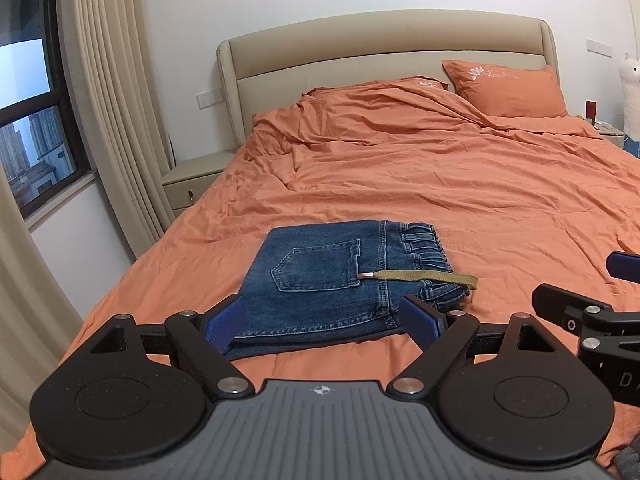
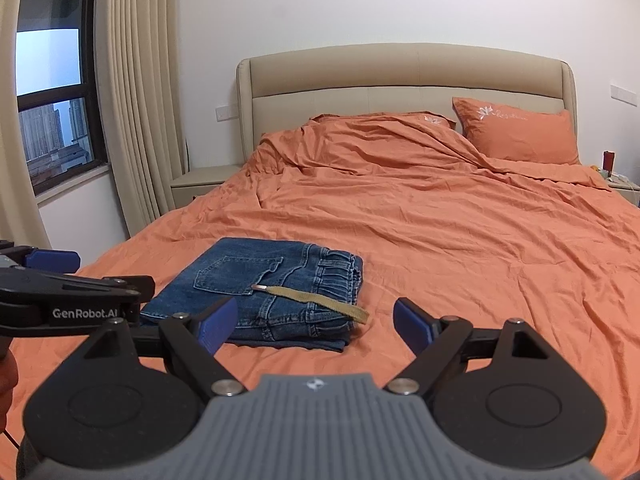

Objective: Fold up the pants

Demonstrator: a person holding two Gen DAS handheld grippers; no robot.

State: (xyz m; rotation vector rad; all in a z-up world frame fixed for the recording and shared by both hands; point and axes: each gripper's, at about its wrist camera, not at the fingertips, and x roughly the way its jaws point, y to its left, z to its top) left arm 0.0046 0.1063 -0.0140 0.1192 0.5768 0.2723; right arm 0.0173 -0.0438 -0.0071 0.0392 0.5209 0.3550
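Pants (image 1: pixel 336 280) folded on bed (image 1: pixel 480 200) | both grippers wide, empty | plush toy (image 1: pixel 630 92) only in left view

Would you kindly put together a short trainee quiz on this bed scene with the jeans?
1. True or false: the jeans lie folded in a compact stack on the orange bedcover.
2. What lies across the jeans near the waistband?
A. a khaki drawstring
B. a red belt
C. a white sock
3. Fill in: both the left tongs and right tongs are ____ and hold nothing.

Key: 1 true; 2 A; 3 open.
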